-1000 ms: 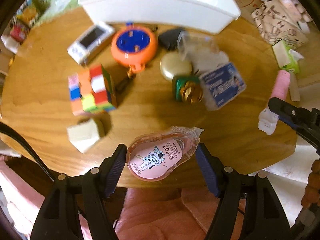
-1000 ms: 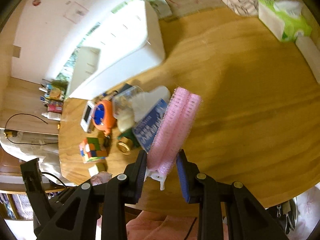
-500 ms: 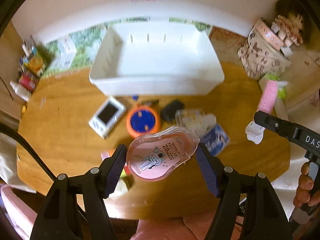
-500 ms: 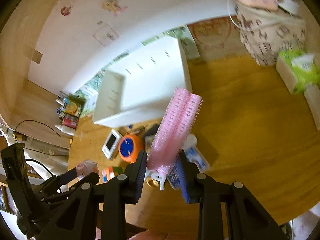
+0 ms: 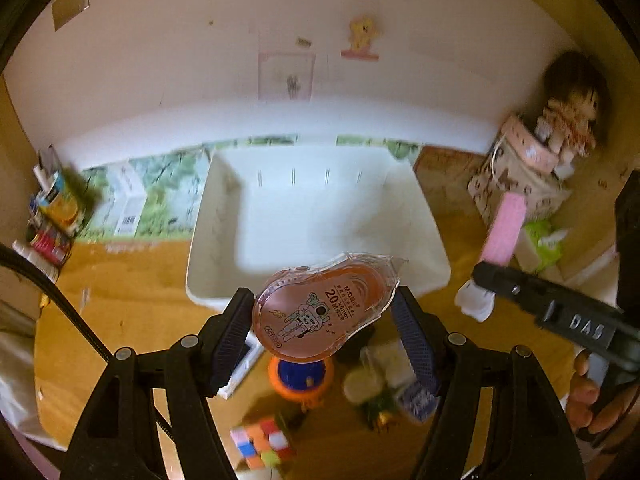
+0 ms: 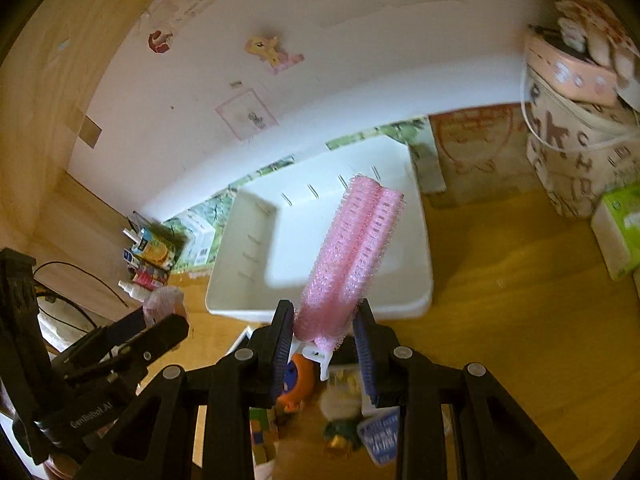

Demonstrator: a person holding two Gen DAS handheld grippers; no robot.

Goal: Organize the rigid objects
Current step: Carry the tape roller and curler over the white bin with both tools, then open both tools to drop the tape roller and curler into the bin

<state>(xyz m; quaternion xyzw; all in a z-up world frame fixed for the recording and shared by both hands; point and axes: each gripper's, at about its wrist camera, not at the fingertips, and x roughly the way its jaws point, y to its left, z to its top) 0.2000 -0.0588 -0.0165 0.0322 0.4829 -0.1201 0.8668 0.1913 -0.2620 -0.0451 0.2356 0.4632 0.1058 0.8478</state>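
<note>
**Both grippers loaded, white bin ahead**

The left gripper [image 5: 324, 316] gripped a pink correction-tape dispenser [image 5: 320, 316] across its width; the right gripper [image 6: 324, 340] was clamped on a pink hair roller [image 6: 352, 256] near its base, leaving its length free to drop in. Both hung above the table's [image 6: 520, 320] near edge, apparently bound for the white bin [image 5: 316, 216] at its far edge, though blur obscured the clutter below.

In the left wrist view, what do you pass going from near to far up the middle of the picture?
Colour cube → orange round case → pink correction tape in the left hand-held gripper → white bin → wall.
</note>
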